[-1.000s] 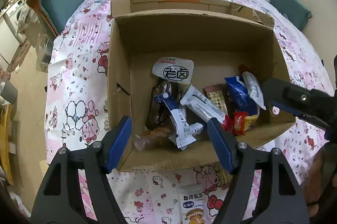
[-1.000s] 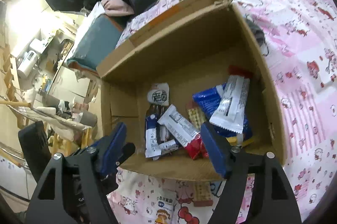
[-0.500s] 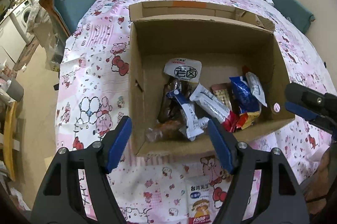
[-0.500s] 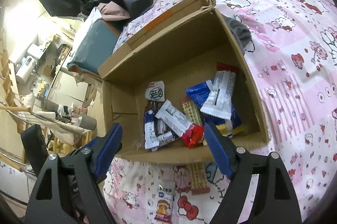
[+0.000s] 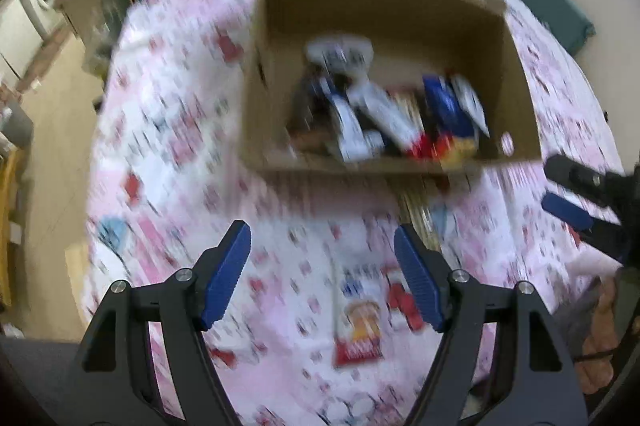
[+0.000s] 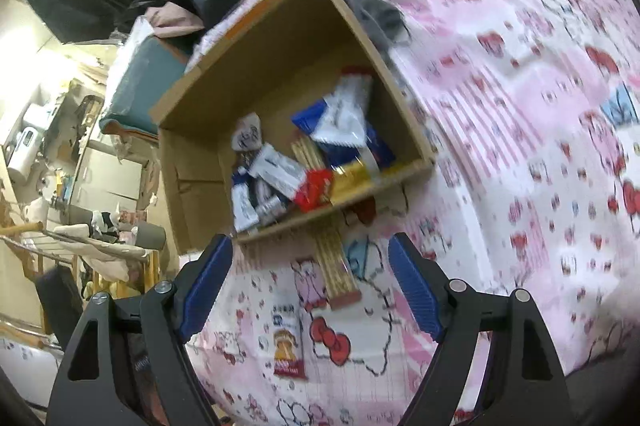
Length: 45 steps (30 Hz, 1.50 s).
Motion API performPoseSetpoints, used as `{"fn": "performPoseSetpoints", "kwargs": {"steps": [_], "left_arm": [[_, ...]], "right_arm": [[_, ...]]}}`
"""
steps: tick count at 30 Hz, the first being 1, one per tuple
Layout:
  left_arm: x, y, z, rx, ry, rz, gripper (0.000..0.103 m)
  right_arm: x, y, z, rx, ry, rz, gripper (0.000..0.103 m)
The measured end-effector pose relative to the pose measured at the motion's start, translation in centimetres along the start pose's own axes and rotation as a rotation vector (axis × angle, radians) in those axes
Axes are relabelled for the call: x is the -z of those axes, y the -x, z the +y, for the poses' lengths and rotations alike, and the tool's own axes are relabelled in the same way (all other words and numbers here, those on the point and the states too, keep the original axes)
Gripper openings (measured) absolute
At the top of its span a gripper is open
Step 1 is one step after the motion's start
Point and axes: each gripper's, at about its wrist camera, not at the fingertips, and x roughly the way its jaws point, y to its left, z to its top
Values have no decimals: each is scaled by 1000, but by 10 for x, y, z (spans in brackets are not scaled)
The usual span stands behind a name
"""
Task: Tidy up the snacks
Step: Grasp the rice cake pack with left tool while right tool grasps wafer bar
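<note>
Fingers of both grippers stand wide and empty over the bed.

Left gripper (image 5: 322,276) and right gripper (image 6: 310,284) hover above a loose packet (image 6: 287,344), its print too blurred to read, and a biscuit stick (image 6: 336,268) on the pink sheet (image 6: 520,129). Just beyond, the box (image 6: 192,185) holds the other snacks (image 6: 304,161). Only the right view shows the stick's full length; the left view is smeared.

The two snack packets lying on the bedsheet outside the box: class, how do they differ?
The biscuit-stick packet is long, narrow and tan; the cartoon packet is shorter, wider, white with a red base. The biscuit-stick packet reaches the cardboard box; the cartoon packet lies apart. Both lie flat, unheld.
</note>
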Motion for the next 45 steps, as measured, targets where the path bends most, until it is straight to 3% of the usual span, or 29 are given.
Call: {"fn": "performPoseSetpoints", "kwargs": {"steps": [6,9,11,12,13,14,16,18,24,30,41,42,44,45], "left_arm": [[37,-36,-16,21,3,158,70],[47,-55,-22,28,-14,208,53],[50,-63,-27,-5,-50,220,52],[51,-65,-28,-10,-55,223,46],[52,-69,-28,-2,-56,236,26],[53,-70,-29,3,-56,254,25],[52,-61,-30,-6,-61,239,10],[49,-51,-28,-9,-58,216,5],[50,-49,-4,7,41,241,5],[52,-49,0,27,67,245,5],[37,-37,6,19,62,213,5],[36,-36,7,18,62,215,6],[37,-35,9,25,64,225,10],[38,-35,9,35,64,232,23]], "right_arm": [[9,-2,-6,23,-21,25,83],[13,-3,-6,30,-19,32,83],[13,-4,-6,35,-14,38,83],[14,-5,-5,37,-11,44,83],[13,-6,-4,38,-10,46,83],[14,-9,-3,42,-6,53,83],[15,-14,-1,52,6,67,83],[15,-23,2,69,23,88,83],[16,-62,19,151,126,148,83],[17,-67,22,153,139,142,83],[27,-143,44,342,366,261,81],[29,-147,46,369,395,249,75],[33,-150,53,429,472,224,53],[34,-150,55,438,498,220,30]]}}
